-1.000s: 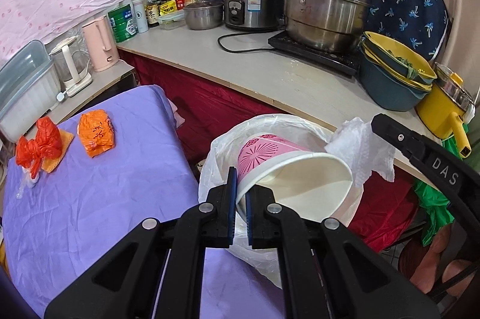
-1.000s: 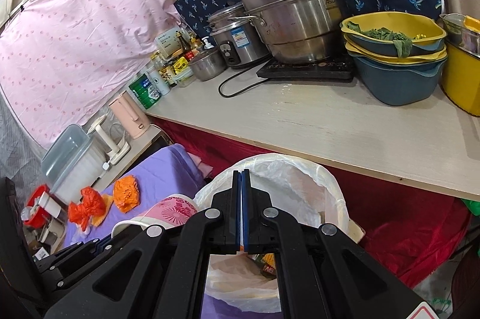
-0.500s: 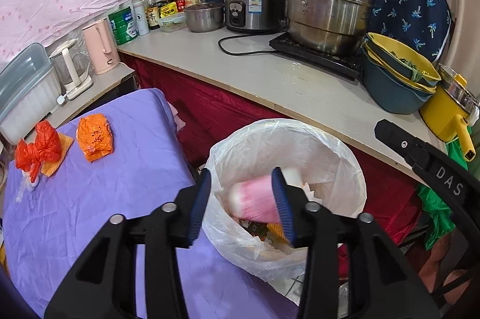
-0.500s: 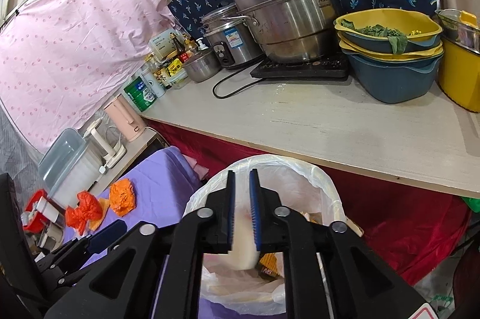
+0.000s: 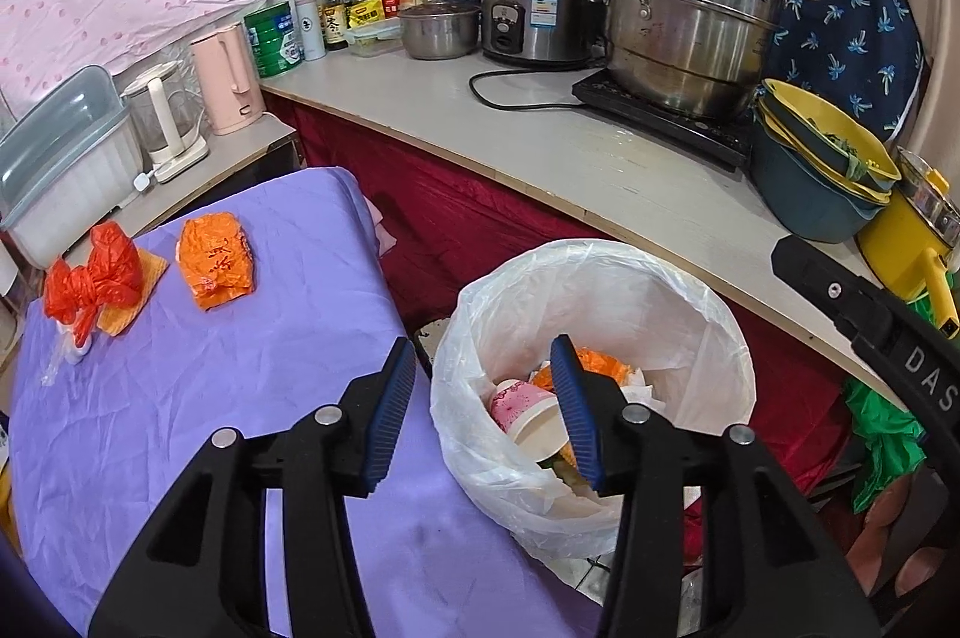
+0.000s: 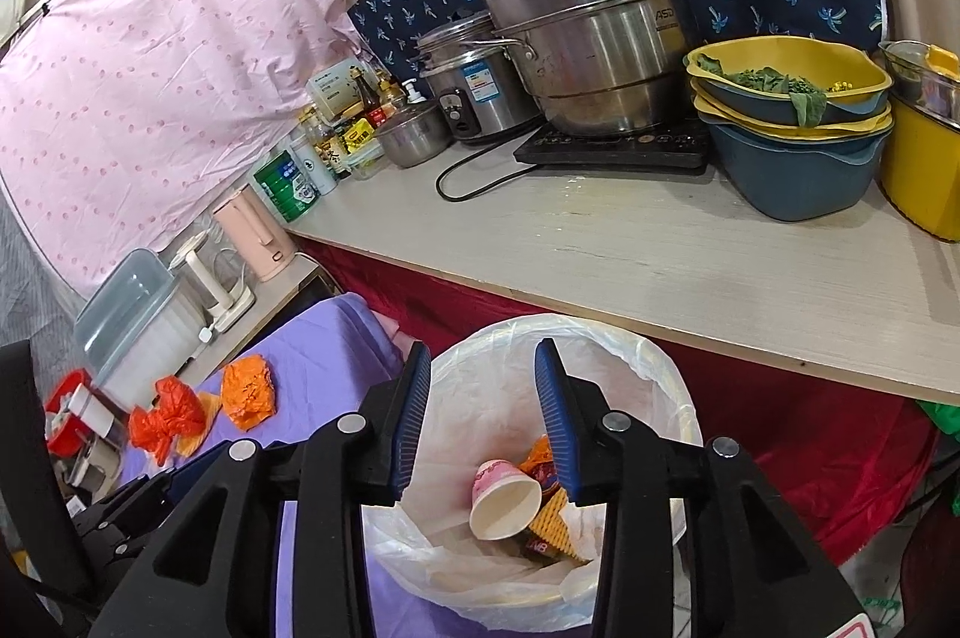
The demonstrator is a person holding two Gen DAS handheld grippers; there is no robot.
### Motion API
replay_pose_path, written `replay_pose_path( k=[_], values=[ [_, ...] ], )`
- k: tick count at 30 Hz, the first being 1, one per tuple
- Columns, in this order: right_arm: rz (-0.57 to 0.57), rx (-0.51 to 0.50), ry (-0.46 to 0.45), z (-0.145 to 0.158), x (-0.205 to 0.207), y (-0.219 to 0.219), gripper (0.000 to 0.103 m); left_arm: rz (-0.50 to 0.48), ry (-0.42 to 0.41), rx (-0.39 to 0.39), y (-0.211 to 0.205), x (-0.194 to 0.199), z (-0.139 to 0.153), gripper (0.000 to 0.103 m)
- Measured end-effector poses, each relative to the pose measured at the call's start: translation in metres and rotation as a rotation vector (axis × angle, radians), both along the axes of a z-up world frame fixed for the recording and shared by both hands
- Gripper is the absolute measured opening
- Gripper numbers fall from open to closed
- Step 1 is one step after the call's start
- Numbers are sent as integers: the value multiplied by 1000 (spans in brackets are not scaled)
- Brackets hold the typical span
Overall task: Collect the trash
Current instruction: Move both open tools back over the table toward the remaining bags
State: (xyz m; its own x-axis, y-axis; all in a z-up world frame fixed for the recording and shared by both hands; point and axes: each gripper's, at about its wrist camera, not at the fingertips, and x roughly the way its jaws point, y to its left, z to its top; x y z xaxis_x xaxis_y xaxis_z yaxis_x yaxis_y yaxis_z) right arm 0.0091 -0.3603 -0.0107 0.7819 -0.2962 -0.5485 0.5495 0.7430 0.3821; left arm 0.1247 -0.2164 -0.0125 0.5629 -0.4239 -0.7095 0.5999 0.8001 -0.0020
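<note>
the left gripper point(image 5: 483, 407) hangs with its jaws partly spread and nothing between the pads, having just been opening; the right gripper point(image 6: 483, 419) is likewise apart and empty, its jaws also just opening. directly below and ahead of both sits the bin with a white liner point(image 5: 714, 314), and the pink paper cup point(image 5: 528, 419) lies on its side inside it (mouth towards us) among orange wrappers. out to the left of the left gripper, on the purple tabletop point(image 5: 180, 398), lie an orange packet point(image 5: 216, 269) and, farther left, a red plastic bag point(image 5: 93, 281). beyond the bin runs the pale counter point(image 5: 600, 170) with a big steel pot point(image 5: 690, 32).
</note>
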Motion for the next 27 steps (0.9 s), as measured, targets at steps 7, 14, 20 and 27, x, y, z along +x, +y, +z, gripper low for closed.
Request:
replay_pose_path(
  k=[7, 14, 20, 27],
  values=[
    [25, -11, -5, 5, 8, 14, 40, 36, 1, -12, 20, 9, 4, 45],
    [69, -18, -1, 8, 25, 36, 40, 88, 4, -23, 48, 23, 5, 45],
    [115, -24, 4, 10, 44, 60, 40, 146, 9, -38, 78, 38, 7, 45],
    [170, -26, 15, 8, 70, 88, 42, 222, 17, -46, 120, 57, 5, 45]
  ],
)
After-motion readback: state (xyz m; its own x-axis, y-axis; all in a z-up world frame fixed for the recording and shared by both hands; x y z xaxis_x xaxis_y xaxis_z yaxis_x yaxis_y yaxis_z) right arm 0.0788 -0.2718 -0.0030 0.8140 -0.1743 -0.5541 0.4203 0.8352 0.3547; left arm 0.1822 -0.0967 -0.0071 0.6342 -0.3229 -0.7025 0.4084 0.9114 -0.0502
